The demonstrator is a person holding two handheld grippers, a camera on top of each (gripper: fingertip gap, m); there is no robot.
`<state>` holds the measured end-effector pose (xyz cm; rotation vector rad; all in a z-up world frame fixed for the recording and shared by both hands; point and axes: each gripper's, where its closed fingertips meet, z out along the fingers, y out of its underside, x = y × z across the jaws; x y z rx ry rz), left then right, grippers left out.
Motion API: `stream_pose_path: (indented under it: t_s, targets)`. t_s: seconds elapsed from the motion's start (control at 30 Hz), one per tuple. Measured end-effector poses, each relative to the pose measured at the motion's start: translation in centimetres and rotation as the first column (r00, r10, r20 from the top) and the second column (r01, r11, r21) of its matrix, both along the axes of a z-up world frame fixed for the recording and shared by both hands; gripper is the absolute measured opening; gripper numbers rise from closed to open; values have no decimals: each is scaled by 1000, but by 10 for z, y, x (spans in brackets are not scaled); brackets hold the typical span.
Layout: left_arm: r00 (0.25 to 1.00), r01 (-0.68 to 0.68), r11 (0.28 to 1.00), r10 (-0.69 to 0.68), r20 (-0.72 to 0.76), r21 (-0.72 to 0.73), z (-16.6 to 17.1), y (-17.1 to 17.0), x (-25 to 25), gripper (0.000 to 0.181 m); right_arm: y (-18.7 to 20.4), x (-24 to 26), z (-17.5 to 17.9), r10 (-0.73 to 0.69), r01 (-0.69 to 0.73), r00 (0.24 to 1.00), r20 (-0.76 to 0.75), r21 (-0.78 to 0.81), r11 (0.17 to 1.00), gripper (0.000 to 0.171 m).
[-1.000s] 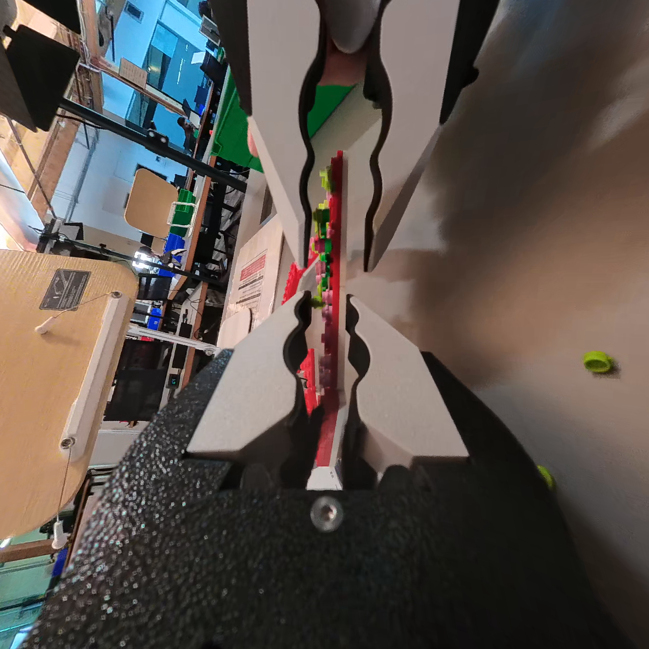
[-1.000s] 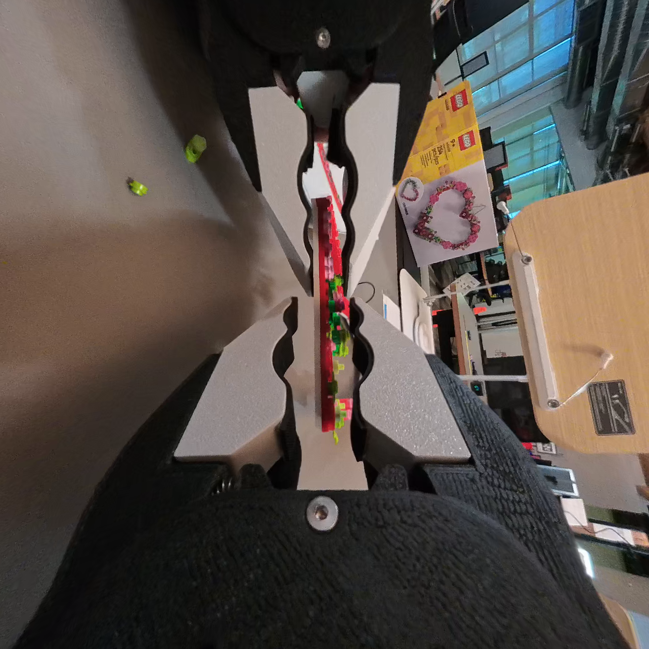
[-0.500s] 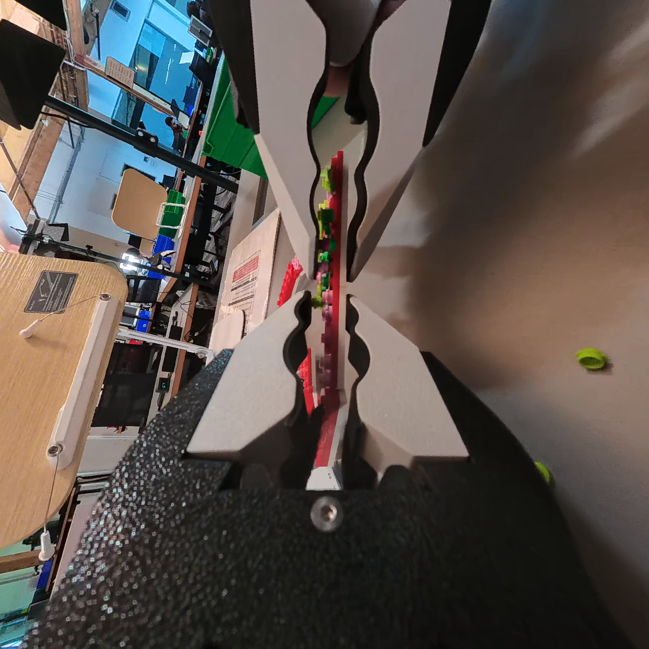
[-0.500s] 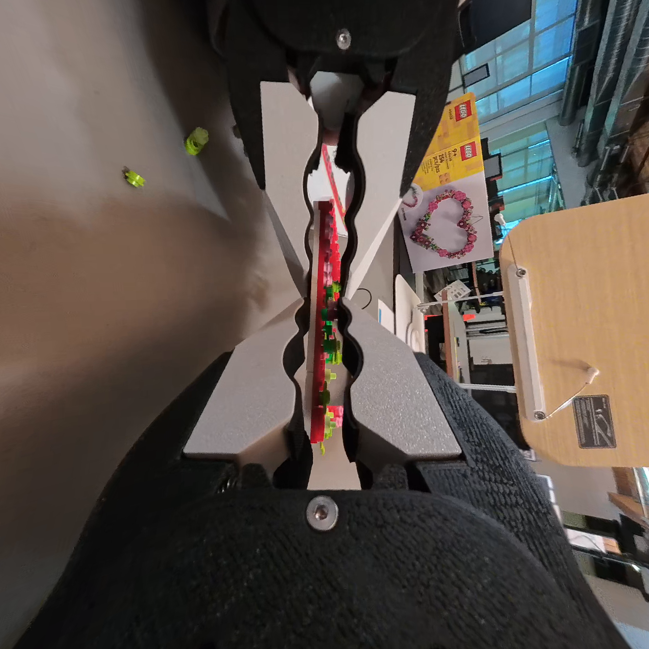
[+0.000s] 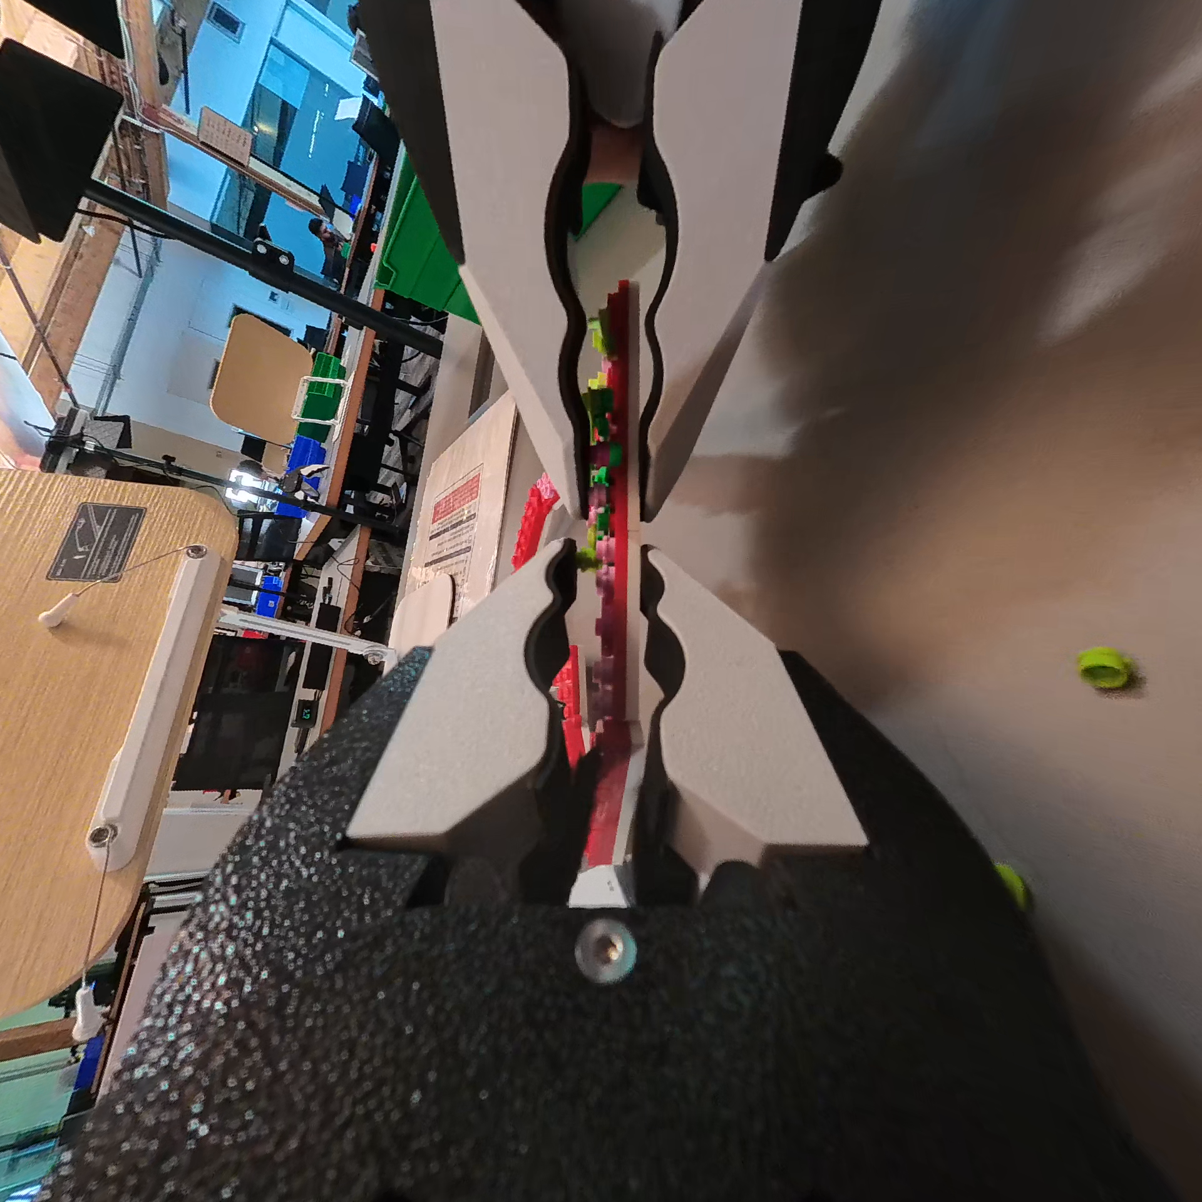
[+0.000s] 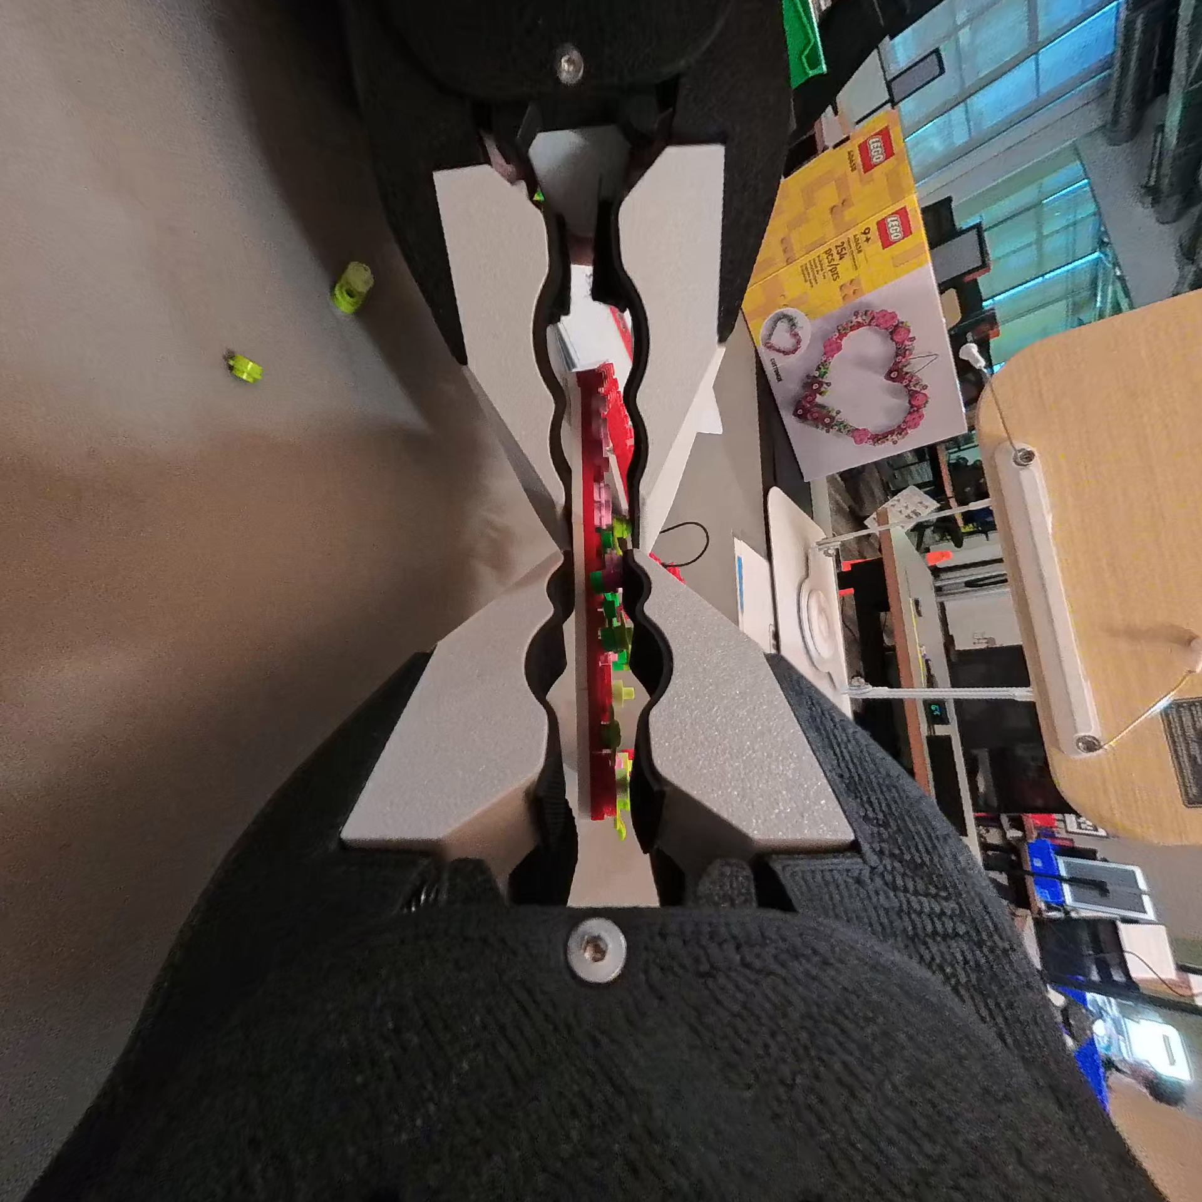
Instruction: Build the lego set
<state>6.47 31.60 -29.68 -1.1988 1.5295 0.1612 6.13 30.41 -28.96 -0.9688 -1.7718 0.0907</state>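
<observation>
The lego build point(image 5: 621, 585) is a flat red plate with pink and green flower pieces on one face, seen edge-on. My left gripper point(image 5: 608, 553) is shut on one end of it. My right gripper point(image 6: 598, 559) is shut on the other end of the build point(image 6: 601, 650). The two grippers face each other, tips almost touching, and hold the plate above the grey table point(image 6: 162, 585). In the left wrist view the right gripper's fingers point(image 5: 507, 260) come in from the top. In the right wrist view the left gripper's fingers point(image 6: 488, 293) do the same.
Loose lime-green round pieces lie on the table point(image 5: 975, 455): one point(image 5: 1102, 667) and another point(image 5: 1011, 888) in the left wrist view, two point(image 6: 353, 286) point(image 6: 244, 367) in the right wrist view. The yellow lego box point(image 6: 852, 325) stands behind. A wooden chair back point(image 6: 1119, 553) is beyond the table's edge. The tips of both grippers are at nearly the same place.
The two grippers have drawn closer along the build until their tips nearly meet. Both stay clamped on it, and the views have tilted slightly.
</observation>
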Motion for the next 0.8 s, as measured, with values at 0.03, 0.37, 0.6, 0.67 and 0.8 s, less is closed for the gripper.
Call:
stream_pose_path:
  t_s: [0.03, 0.37, 0.6, 0.67, 0.8]
  targets:
    - [1000, -1, 1000, 1, 1, -2, 0, 0, 0, 16, 0, 0, 0, -1, 1, 1000, 1, 1, 1000, 13]
    - [1000, 4, 1000, -4, 10, -10, -2, 2, 1, 16, 2, 1, -1, 0, -1, 1000, -16, -29, 1000, 13]
    - [998, 37, 999, -35, 61, -36, 1, 0, 2, 16, -1, 0, 3, 34, -41, 997, -68, -116, 992, 14]
    - [996, 48, 997, -43, 82, -57, 2, -1, 2, 16, -1, 0, 3, 40, -49, 996, -74, -134, 990, 14]
    - [995, 54, 997, -49, 91, -63, 2, 0, 2, 16, -1, 0, 4, 41, -51, 996, -78, -141, 989, 13]
